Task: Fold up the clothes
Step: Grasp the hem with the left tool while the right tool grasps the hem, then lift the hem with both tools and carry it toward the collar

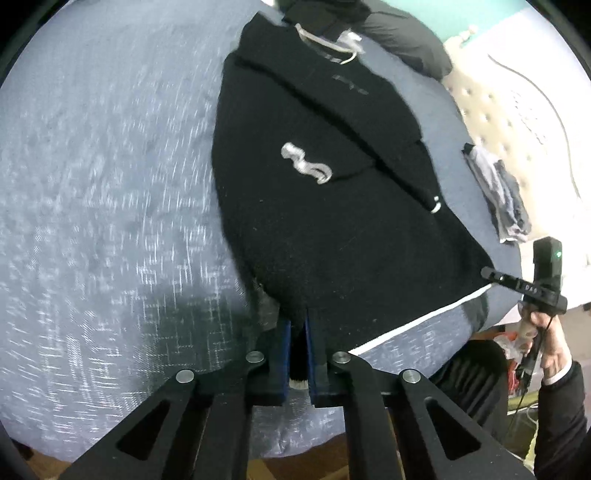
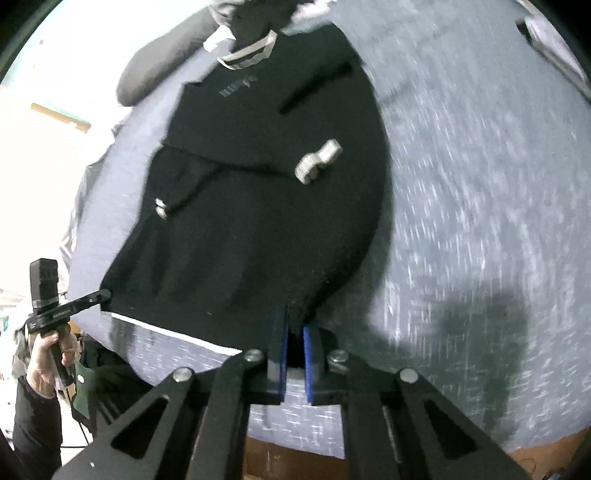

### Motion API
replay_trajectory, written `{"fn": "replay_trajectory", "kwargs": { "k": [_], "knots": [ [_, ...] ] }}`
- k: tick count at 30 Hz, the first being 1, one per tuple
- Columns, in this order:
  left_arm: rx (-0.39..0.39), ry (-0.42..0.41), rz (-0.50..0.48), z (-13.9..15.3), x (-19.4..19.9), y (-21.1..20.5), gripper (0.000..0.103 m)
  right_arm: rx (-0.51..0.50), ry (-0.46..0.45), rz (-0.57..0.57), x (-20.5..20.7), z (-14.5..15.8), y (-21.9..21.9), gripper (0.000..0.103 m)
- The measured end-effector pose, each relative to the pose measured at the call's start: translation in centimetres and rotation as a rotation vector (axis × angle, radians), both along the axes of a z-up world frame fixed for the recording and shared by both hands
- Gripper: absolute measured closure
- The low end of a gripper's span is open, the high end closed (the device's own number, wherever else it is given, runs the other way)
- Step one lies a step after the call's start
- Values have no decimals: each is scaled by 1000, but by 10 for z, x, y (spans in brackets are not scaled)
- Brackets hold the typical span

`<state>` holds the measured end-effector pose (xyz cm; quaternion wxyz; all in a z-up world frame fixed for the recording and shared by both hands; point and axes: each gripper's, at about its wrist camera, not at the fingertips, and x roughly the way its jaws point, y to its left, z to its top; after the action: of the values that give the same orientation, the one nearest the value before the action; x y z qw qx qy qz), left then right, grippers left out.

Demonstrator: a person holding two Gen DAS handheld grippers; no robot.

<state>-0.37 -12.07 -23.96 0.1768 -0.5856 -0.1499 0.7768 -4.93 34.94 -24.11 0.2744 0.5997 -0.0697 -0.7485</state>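
A black sweater [image 1: 332, 184] with pale cuffs and a pale collar lies on a grey-blue bed [image 1: 103, 184], both sleeves folded in over its body. My left gripper [image 1: 298, 325] is shut on the sweater's bottom hem at one corner. My right gripper [image 2: 293, 328] is shut on the hem of the same sweater [image 2: 266, 206] at the other corner. Each gripper shows in the other's view, at the hem's far corner: the right gripper [image 1: 487, 274] and the left gripper [image 2: 105, 295]. The hem hangs stretched between them near the bed's [image 2: 480, 206] front edge.
A dark pillow [image 1: 406, 33] and more dark clothing lie beyond the collar. A small pile of folded grey clothes [image 1: 498, 192] sits at the bed's right side by a tufted cream headboard [image 1: 517, 122]. Wooden floor [image 2: 295, 461] shows below the bed edge.
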Motion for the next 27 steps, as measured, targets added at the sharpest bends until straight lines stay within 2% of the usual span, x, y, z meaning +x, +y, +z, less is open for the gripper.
{"fn": "replay_trajectory", "kwargs": {
  "k": [12,19,27],
  "knots": [
    [-14,117,-9,63,5,11,97,-44,177,59,11,89,-2,99],
    [-22,177,-17,97,11,18,97,-68,224,69,23,114,7,99],
    [-13,213,-38,121,28,23,97,-116,260,83,38,141,14,99]
  ]
}}
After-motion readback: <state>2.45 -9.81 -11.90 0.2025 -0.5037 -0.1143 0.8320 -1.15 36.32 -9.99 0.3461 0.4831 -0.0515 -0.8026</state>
